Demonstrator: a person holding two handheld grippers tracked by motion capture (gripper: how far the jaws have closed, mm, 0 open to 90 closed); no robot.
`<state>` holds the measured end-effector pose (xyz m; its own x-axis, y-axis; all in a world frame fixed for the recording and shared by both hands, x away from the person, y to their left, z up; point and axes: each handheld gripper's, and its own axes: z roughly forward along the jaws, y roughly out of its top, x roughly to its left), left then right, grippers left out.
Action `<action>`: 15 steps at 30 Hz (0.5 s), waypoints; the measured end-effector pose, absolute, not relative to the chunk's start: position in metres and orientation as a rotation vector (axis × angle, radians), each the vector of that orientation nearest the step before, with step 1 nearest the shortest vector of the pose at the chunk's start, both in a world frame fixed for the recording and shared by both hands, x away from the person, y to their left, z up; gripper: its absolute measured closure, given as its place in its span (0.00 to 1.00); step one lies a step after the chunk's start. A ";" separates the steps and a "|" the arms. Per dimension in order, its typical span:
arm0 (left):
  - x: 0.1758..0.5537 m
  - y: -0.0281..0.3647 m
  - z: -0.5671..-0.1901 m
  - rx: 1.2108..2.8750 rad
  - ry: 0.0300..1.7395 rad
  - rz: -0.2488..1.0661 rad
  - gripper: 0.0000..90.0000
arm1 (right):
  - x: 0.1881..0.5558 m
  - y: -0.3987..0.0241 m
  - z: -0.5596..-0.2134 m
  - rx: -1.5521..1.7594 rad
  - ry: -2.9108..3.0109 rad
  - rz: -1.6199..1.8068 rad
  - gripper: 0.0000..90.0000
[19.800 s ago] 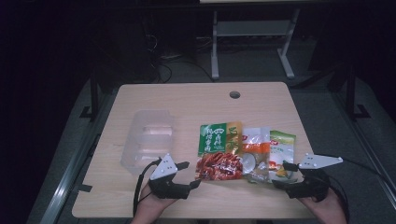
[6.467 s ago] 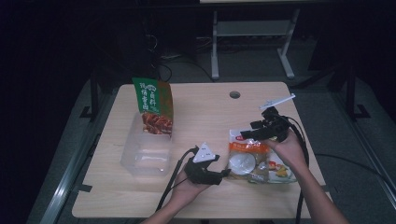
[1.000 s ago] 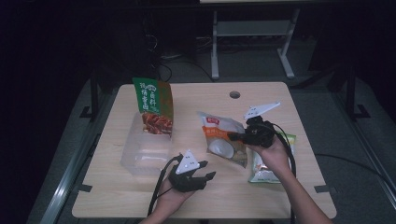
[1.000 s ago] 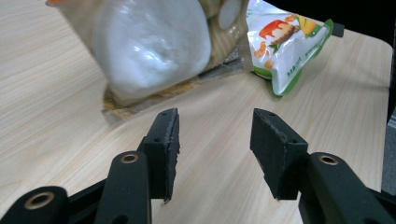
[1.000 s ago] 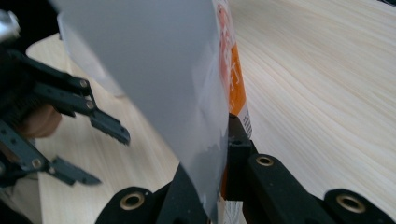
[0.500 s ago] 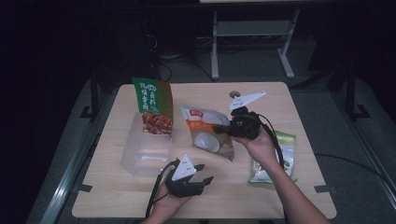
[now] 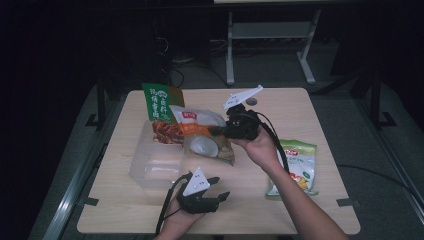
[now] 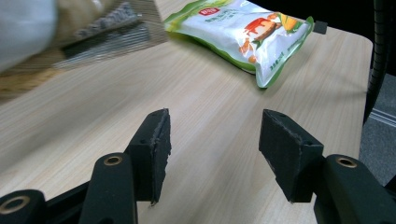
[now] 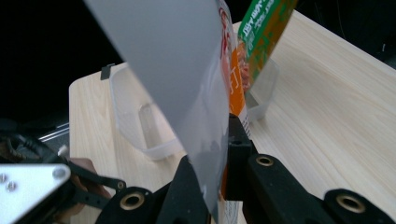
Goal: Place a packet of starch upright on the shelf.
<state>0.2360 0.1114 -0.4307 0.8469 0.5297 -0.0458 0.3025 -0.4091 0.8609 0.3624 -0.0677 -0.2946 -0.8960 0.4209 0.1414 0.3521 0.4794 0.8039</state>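
Note:
My right gripper (image 7: 217, 131) is shut on one edge of an orange and white snack bag (image 7: 202, 136) and holds it in the air beside the clear plastic container (image 7: 152, 167). In the right gripper view the bag (image 9: 187, 70) rises out of the pinched jaws (image 9: 223, 135). A green bag of red snacks (image 7: 159, 107) stands upright at the container's far end. My left gripper (image 7: 219, 187) rests low on the table's near side. Its jaws have just been opening, with nothing between them (image 8: 215, 140). A green and white bag (image 7: 295, 167) lies flat at the right.
The wooden table (image 7: 320, 120) has a round cable hole (image 7: 251, 101) near its far edge. Bare wood lies between the left gripper and the green and white bag (image 8: 243, 32). Beyond the table the floor is dark, with a metal stand (image 7: 270, 35).
The right gripper has carried the orange and white bag left and upward, from the table's right half toward the container. The left hand has stayed put while its jaws spread wider.

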 end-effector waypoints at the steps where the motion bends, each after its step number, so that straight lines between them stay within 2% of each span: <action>1: 0.236 0.112 -0.431 2.028 0.606 0.289 0.47 | 0.362 -0.068 -0.295 0.690 2.637 1.405 1.00; 15: 0.233 0.112 -0.431 2.019 0.602 0.293 0.46 | 0.373 -0.026 -0.285 0.612 2.657 1.435 1.00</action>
<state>0.2333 0.1123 -0.4307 0.8487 0.5273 -0.0402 0.2932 -0.4060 0.8655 0.3729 -0.0261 -0.2848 -0.9192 0.3706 0.1328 0.3143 0.4878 0.8144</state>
